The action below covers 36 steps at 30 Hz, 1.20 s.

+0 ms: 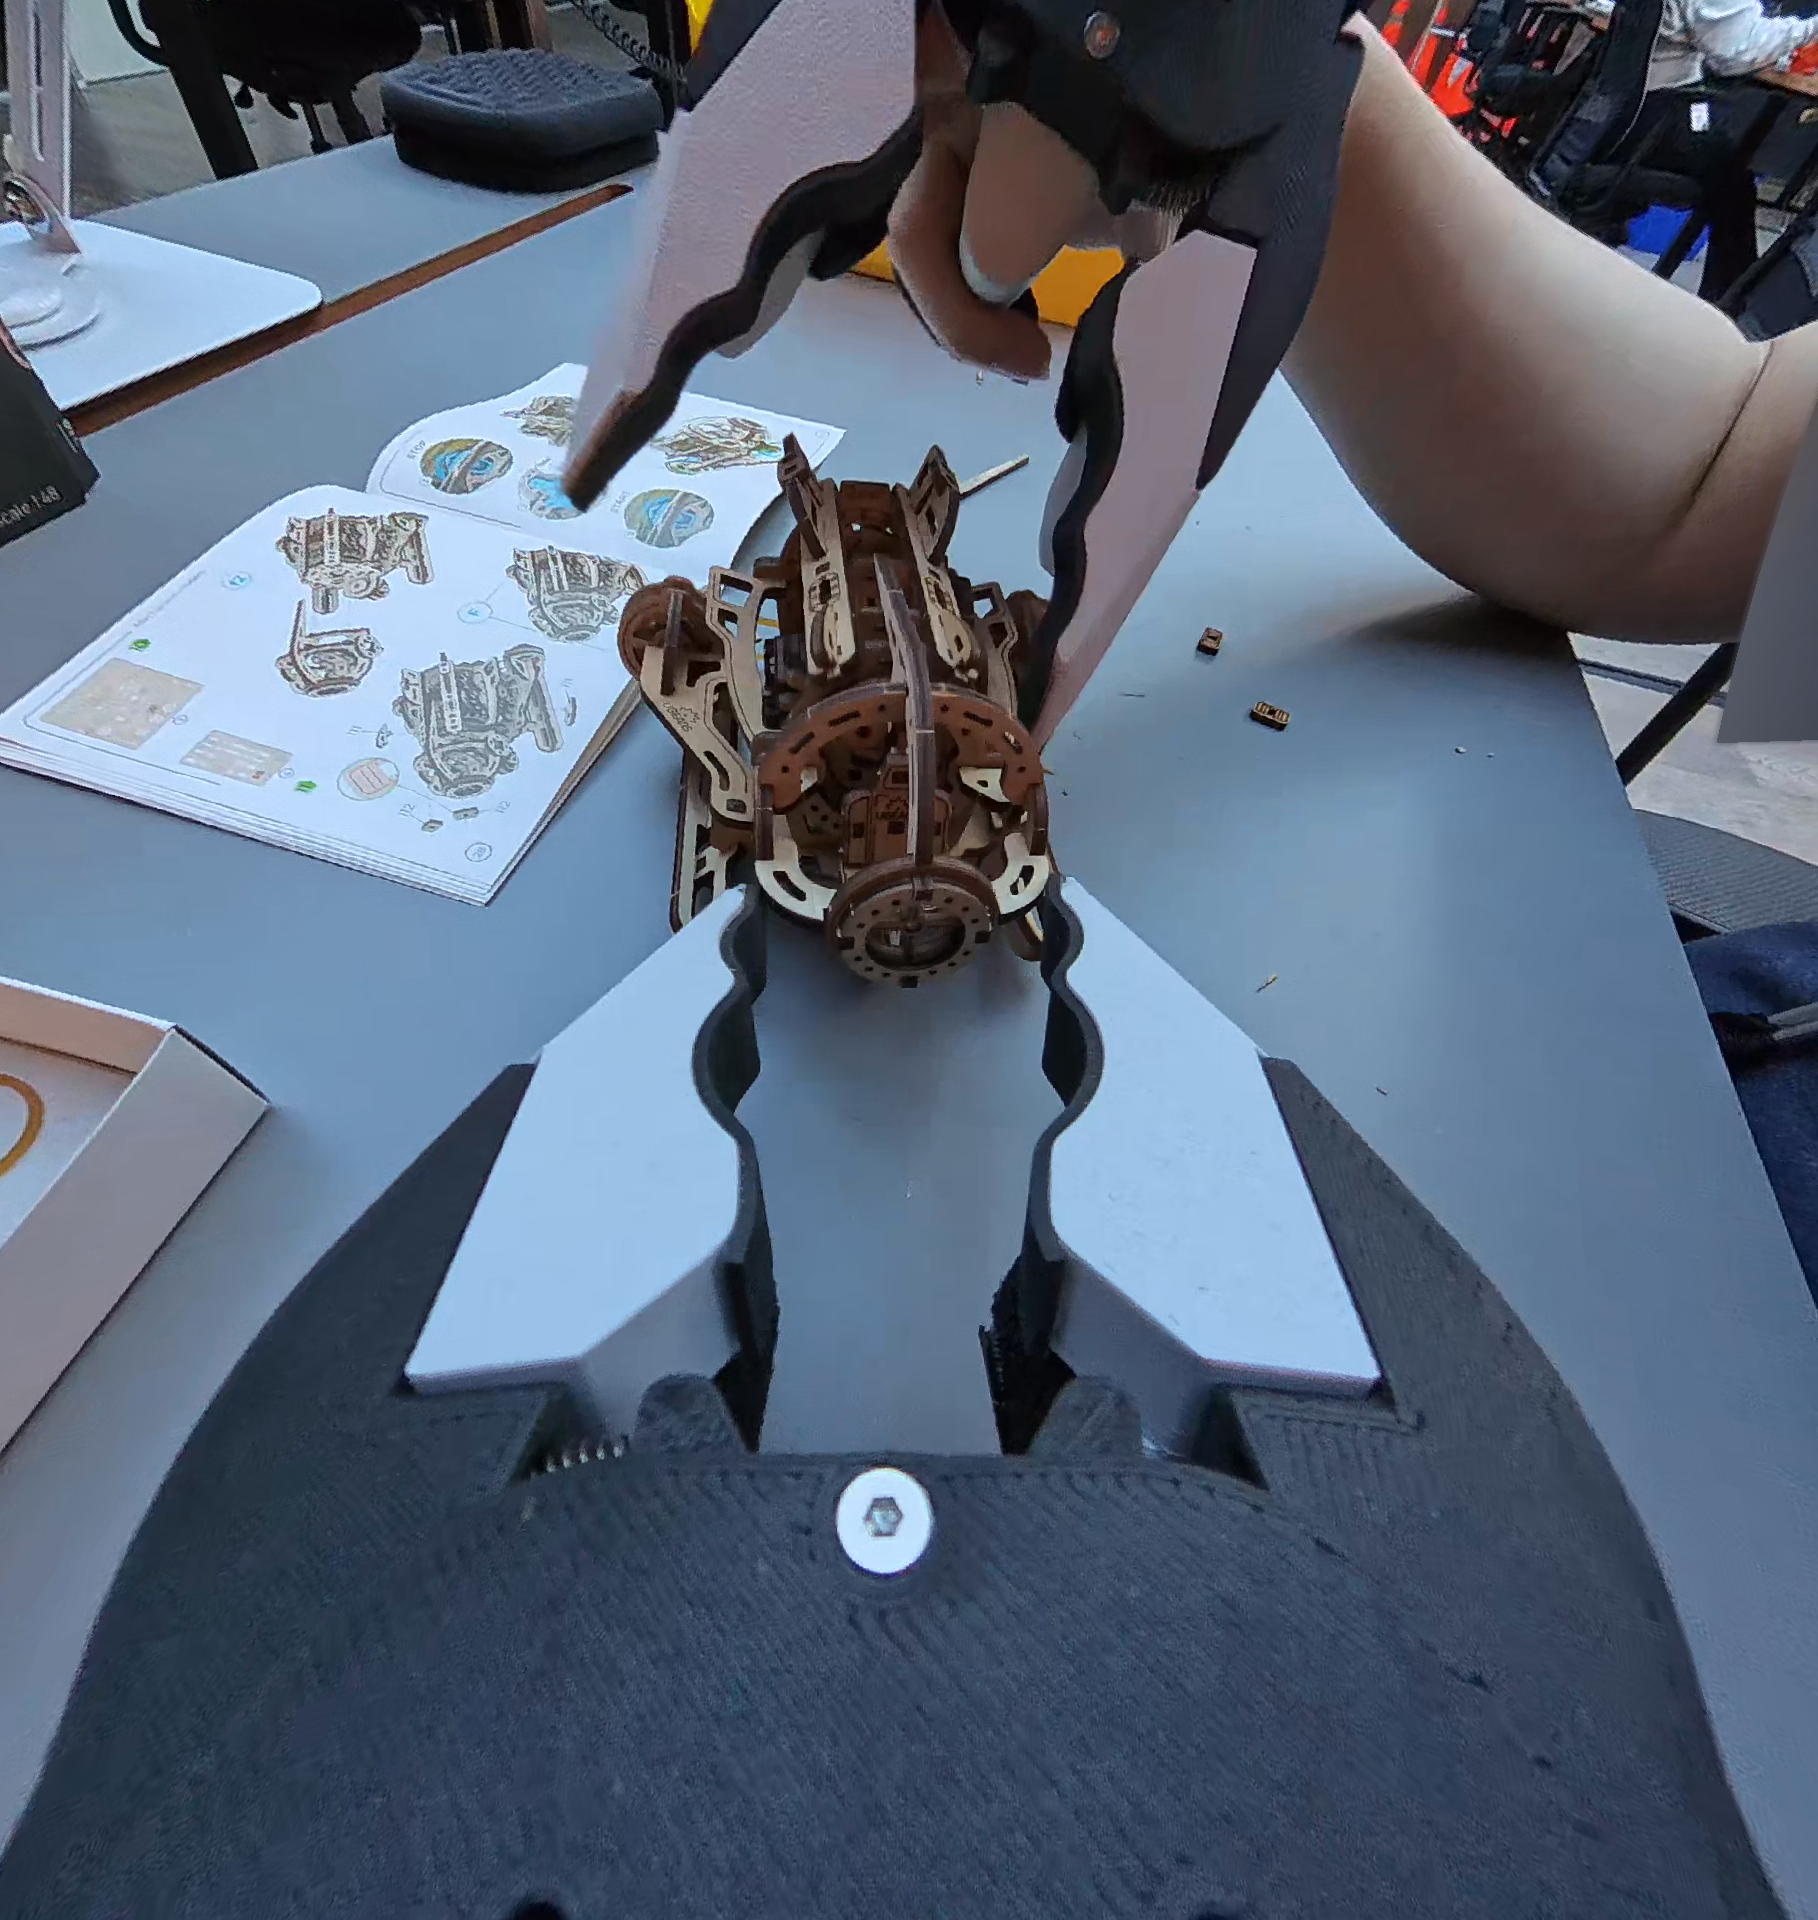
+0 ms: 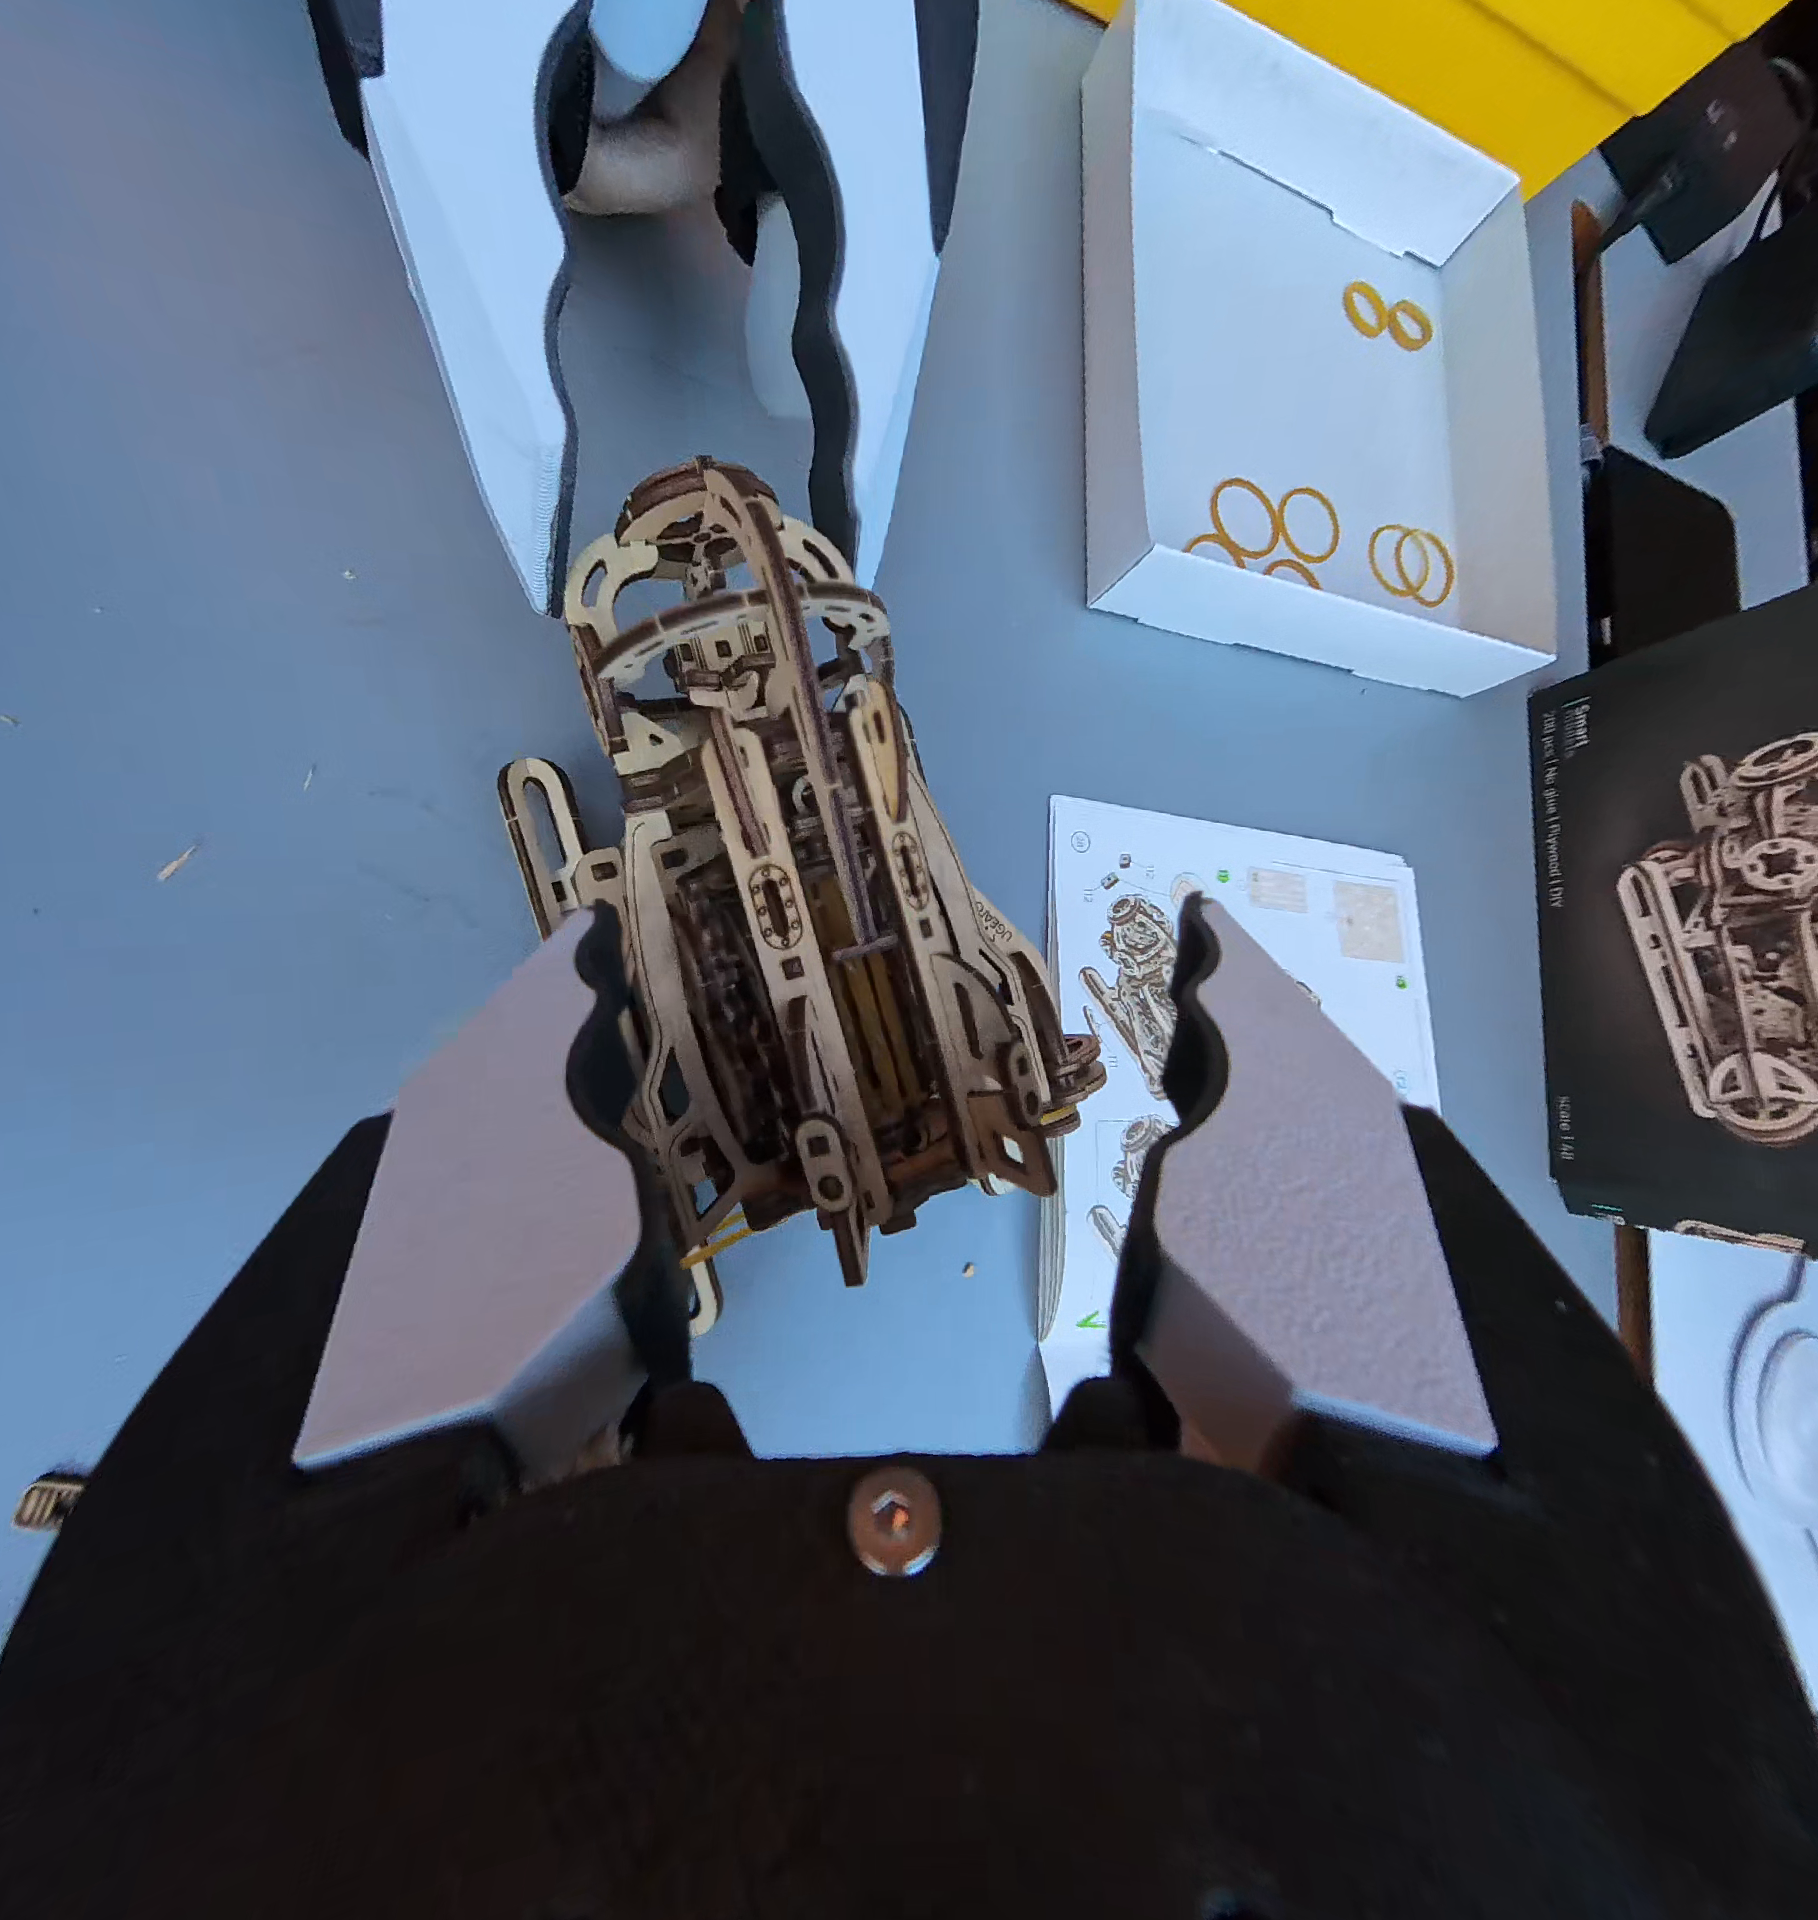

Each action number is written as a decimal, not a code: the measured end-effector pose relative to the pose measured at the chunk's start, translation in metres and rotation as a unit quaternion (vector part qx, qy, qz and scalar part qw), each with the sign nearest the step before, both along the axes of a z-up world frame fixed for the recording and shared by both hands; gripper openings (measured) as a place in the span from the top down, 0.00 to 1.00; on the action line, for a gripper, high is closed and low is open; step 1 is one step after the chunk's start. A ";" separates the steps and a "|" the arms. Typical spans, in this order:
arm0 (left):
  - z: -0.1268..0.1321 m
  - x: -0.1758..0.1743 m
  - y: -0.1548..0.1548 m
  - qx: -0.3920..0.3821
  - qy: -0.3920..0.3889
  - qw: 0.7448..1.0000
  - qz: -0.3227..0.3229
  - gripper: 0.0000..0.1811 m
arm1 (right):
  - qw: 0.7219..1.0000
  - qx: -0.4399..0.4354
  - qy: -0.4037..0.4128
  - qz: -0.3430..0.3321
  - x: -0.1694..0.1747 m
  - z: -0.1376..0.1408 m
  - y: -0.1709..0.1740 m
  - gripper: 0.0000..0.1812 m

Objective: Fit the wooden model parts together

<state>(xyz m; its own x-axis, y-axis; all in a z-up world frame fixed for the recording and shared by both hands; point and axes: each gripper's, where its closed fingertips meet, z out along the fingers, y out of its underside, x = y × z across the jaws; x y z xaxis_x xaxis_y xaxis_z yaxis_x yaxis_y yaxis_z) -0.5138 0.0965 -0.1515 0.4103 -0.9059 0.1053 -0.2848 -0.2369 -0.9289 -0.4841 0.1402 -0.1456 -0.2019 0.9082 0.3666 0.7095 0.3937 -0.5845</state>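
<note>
The wooden model (image 1: 863,727), a brown and tan laser-cut assembly, lies on the grey table (image 1: 1300,1039) with its round front end toward my left gripper (image 1: 900,914). The left fingertips (image 1: 723,935) press against both sides of that front end. My right gripper (image 2: 894,914) is open wide over the model's rear (image 2: 801,935); its left finger (image 2: 531,1091) sits close beside the model, its right finger stands apart. The right gripper also shows from above in the left wrist view (image 1: 822,597), and the left gripper shows in the right wrist view (image 2: 707,582).
An open instruction booklet (image 1: 313,707) lies left of the model. A white box tray (image 2: 1300,644) holds yellow rubber bands (image 2: 1269,520). A black kit box (image 2: 1715,935) sits by it. Two small wooden bits (image 1: 1269,714) lie to the right. A person's arm (image 1: 1507,416) rests on the table edge. My right fingertips sit around 6 cm from my left ones.
</note>
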 end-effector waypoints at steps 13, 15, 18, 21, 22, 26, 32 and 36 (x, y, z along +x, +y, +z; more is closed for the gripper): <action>0.004 0.005 0.003 -0.020 -0.025 0.999 0.016 0.72 | 1.000 -0.022 -0.010 0.011 0.011 -0.001 -0.002 0.50; 0.003 0.005 0.003 -0.021 -0.024 0.999 0.016 0.72 | 0.999 -0.030 -0.003 0.012 0.015 0.005 -0.002 0.49; 0.004 0.005 0.003 -0.017 -0.020 1.000 0.015 0.72 | 0.998 -0.054 0.039 0.001 0.027 0.031 0.002 0.49; 0.003 0.004 0.002 -0.018 -0.016 1.000 0.013 0.72 | 0.993 -0.049 0.098 -0.035 0.050 0.065 0.021 0.49; 0.002 0.004 0.002 -0.019 -0.014 1.000 0.013 0.72 | 0.991 -0.044 0.112 -0.053 0.059 0.074 0.029 0.49; -0.002 0.000 0.001 -0.023 0.001 1.000 0.008 0.72 | 0.983 -0.026 0.148 -0.109 0.096 0.099 0.051 0.49; -0.002 -0.001 0.000 -0.020 0.004 1.000 0.005 0.72 | 0.968 0.000 0.189 -0.165 0.138 0.125 0.069 0.49; -0.002 -0.001 0.000 -0.021 0.003 1.000 0.004 0.72 | 0.960 0.018 0.193 -0.203 0.161 0.131 0.080 0.50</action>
